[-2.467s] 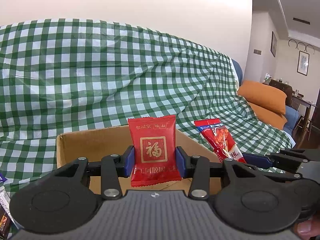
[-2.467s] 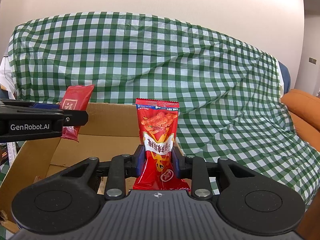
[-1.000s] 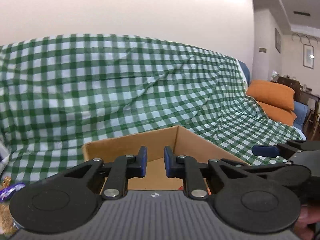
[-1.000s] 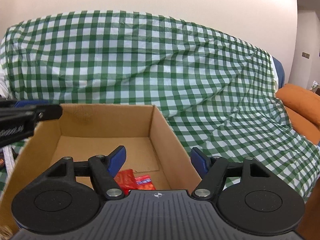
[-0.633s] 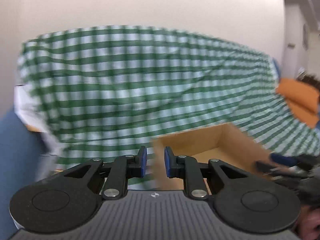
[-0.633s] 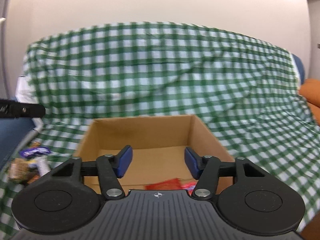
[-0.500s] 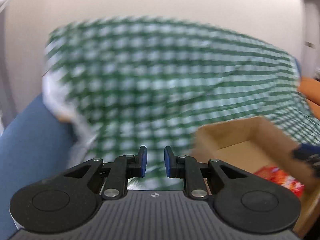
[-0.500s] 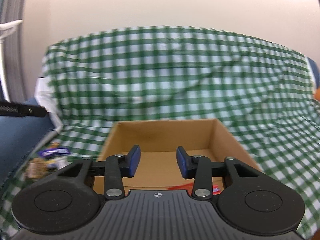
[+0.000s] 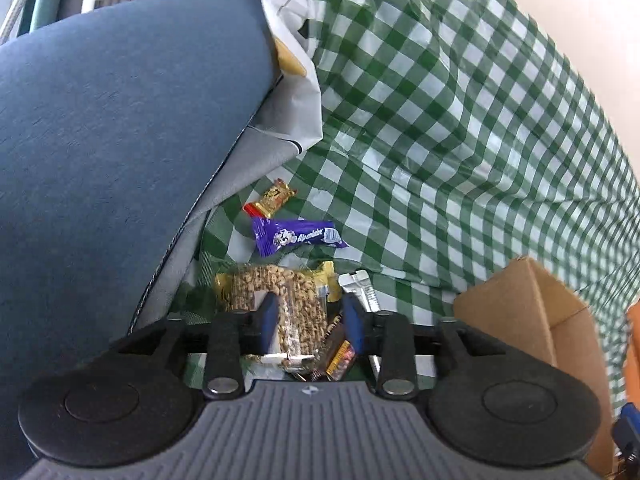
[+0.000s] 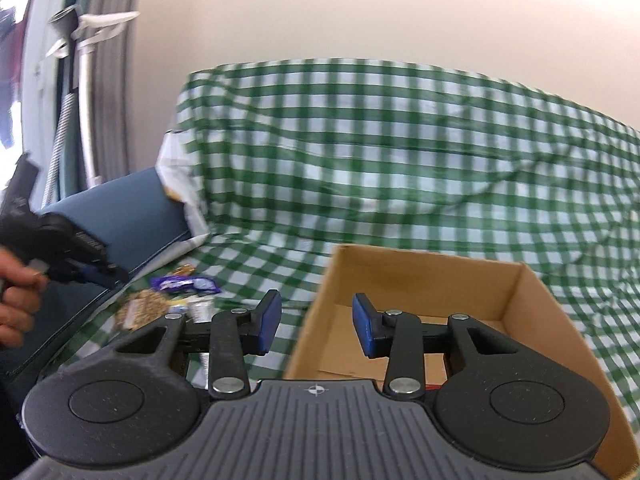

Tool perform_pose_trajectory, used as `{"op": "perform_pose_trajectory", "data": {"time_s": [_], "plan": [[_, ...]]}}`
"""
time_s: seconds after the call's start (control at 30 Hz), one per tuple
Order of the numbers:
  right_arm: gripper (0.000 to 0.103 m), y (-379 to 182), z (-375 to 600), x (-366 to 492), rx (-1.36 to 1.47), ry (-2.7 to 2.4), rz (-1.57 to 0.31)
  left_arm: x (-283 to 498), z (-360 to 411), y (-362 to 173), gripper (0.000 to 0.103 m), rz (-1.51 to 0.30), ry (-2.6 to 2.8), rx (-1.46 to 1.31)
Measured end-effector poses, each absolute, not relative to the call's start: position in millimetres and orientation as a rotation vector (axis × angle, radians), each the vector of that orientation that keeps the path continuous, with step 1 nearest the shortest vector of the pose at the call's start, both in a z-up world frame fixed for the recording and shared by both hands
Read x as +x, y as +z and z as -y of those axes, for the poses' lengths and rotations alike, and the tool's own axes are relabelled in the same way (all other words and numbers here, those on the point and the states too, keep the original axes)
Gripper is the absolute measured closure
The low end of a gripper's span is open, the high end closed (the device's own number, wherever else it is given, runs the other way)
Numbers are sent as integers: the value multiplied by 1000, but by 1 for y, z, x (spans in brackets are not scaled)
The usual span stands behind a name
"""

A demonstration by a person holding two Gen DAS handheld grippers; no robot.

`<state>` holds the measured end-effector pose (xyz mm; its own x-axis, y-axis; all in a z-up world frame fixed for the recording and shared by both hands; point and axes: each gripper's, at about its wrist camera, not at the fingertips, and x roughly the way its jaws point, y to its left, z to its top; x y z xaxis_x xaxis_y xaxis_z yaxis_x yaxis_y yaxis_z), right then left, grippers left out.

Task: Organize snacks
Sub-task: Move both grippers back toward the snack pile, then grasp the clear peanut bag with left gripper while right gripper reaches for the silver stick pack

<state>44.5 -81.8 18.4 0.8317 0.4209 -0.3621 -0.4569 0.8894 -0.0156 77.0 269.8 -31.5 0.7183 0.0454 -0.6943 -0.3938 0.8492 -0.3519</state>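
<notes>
L claw opening, pads astride the clear peanut bag – not pinching. R claw spread, empty, over cardboard box edge. Purple bar lies w/ snack pile on checked cloth.

Each gripper is built alike: the left gripper and the right gripper are carried on a grey ribbed body marked with a small crosshair. 2 round black discs are set at 4 and 8 o'clock. Black linkage arms are pinned with silver screws; blue pads are fitted.
</notes>
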Motion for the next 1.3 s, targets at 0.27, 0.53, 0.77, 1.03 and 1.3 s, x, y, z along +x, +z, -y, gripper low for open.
{"op": "perform_pose_trajectory", "data": {"time_s": [0.27, 0.53, 0.77, 1.03, 1.3], "plan": [[62, 9, 45, 31, -217, 595, -348, 101, -245, -56, 31, -741, 289, -326], [61, 5, 26, 20, -274, 684, -332, 120, -233, -86, 16, -831, 325, -192], [60, -2, 6, 12, -349, 716, -317, 121, -235, -99, 19, -846, 330, -159], [53, -17, -28, 37, -361, 641, -435, 107, -247, -89, 21, -801, 318, -252], [51, -63, -82, 101, -351, 442, -599, 105, -251, -89, 20, -839, 284, -290]]}}
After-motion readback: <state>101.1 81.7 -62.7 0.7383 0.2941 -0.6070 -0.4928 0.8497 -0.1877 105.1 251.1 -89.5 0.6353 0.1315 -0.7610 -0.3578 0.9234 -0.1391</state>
